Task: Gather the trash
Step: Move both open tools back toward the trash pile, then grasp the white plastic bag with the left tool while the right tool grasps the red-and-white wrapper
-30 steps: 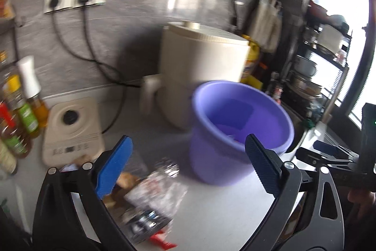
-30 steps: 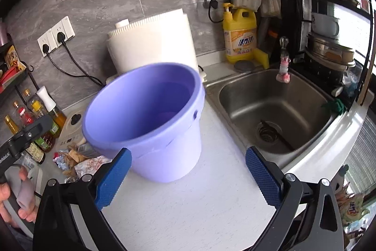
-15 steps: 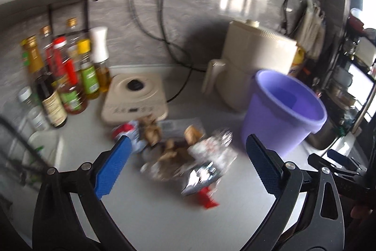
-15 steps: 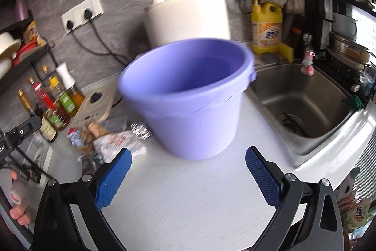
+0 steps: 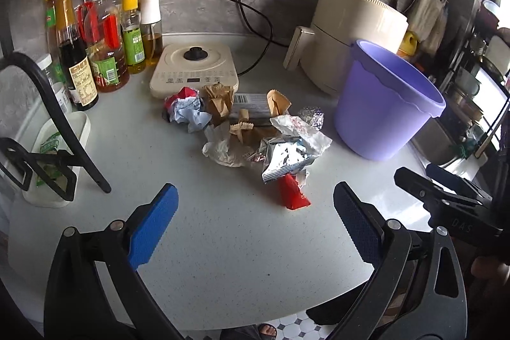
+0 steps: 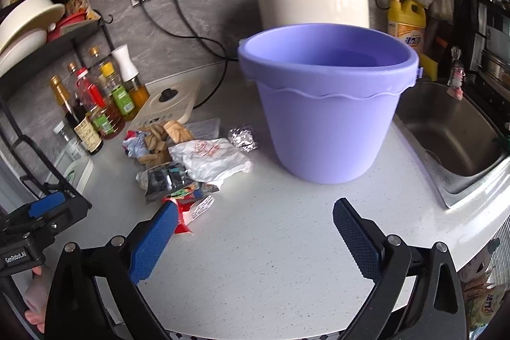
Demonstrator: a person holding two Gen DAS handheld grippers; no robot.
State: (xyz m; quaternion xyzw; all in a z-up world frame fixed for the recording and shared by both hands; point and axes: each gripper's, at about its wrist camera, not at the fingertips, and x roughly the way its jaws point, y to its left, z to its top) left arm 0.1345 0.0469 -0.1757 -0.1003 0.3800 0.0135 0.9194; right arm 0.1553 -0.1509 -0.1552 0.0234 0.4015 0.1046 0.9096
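A heap of trash lies on the white counter: a silver snack wrapper [image 5: 287, 156], a red packet [image 5: 291, 196], a white printed wrapper [image 6: 210, 160], a foil ball [image 6: 244, 137], brown paper scraps [image 5: 220, 104] and a crumpled blue-and-red paper [image 5: 185, 110]. A purple bucket [image 6: 325, 104] stands upright to the right of the heap, also seen as the purple bucket [image 5: 385, 104] in the left wrist view. My left gripper [image 5: 255, 228] is open, empty, in front of the heap. My right gripper [image 6: 251, 239] is open, empty, in front of the bucket.
Oil and sauce bottles [image 5: 95, 37] line the back left by a black rack [image 5: 57, 123]. A cream induction cooker [image 5: 194, 69] and a cream air fryer [image 5: 350, 31] stand at the wall. A steel sink [image 6: 452, 136] lies right of the bucket, a yellow detergent bottle [image 6: 406, 21] behind it.
My left gripper has swung left and pulled back, bringing the whole trash heap and bottles into view. My right gripper has turned left and lowered; the bucket now sits centre and the sink at the right.
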